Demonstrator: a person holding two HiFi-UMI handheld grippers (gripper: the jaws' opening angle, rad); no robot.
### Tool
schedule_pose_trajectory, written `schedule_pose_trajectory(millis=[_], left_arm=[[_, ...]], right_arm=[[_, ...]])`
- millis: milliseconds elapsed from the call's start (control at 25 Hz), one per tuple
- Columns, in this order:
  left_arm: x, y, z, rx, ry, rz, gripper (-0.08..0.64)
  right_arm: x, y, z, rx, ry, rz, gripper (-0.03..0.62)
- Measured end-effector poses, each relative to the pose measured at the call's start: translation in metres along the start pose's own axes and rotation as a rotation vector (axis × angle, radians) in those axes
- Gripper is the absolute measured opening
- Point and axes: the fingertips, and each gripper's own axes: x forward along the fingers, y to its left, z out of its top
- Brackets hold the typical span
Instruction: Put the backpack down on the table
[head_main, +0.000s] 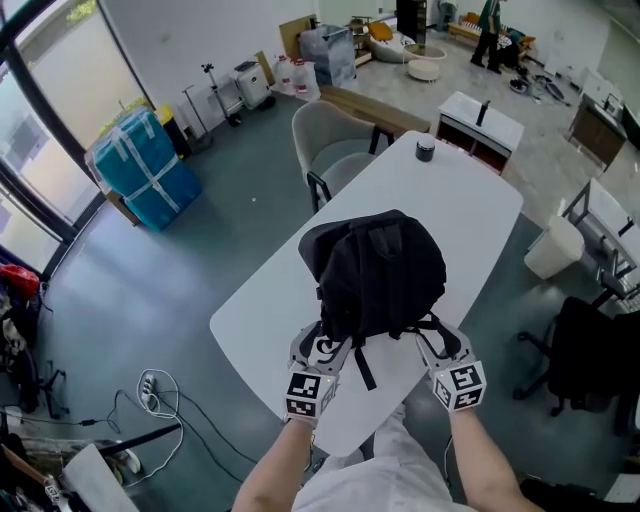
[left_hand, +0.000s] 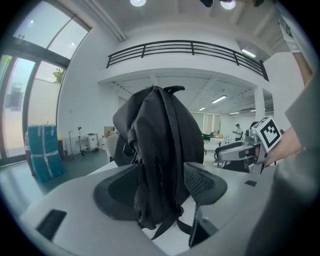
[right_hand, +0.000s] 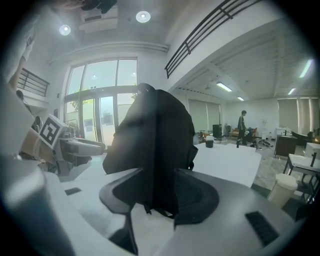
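Jaws of your left gripper (left_hand: 161, 188) and right gripper (right_hand: 159, 192) both clamp the black fabric backpack (head_main: 380, 270) bulging just ahead, over the white table (head_main: 455, 190).

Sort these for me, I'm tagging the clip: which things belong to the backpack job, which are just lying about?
Job: backpack, table, left gripper, right gripper.
Lying about: small dark jar, chair, blue wrapped bundle.
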Motion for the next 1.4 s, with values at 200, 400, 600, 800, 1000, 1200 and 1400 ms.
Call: schedule_pose_trajectory(millis=[200,400,600,800,1000,1200,1400], left_arm=[[-0.032,-0.008,0.027,0.026,-0.067,-0.037,0.219],[-0.057,-0.017,0.055,0.047,-0.131,-0.111,0.173],[-0.087,-0.033,0.075,0.093,-0.179,-0.176,0.095],[-0.112,-0.046,0.088,0.161,-0.224,-0.191,0.047],[-0.132,-0.061,0.103,0.160,-0.269,-0.246,0.040],[-0.150,-0.073,0.106,0.186,-0.285,-0.291,0.040],[-0.155,-0.080,0.098,0.189,-0.275,-0.314,0.040]], right_arm=[[-0.020,0.020,0.020,0.005,-0.039,0.012,0.137],[-0.042,0.031,0.048,-0.010,-0.105,0.001,0.106],[-0.070,0.055,0.082,-0.027,-0.188,0.012,0.039],[-0.092,0.084,0.096,-0.080,-0.221,0.034,0.025],[-0.107,0.117,0.098,-0.129,-0.203,0.071,0.018],[-0.126,0.130,0.105,-0.139,-0.232,0.056,0.018],[-0.142,0.127,0.109,-0.129,-0.262,0.013,0.018]])
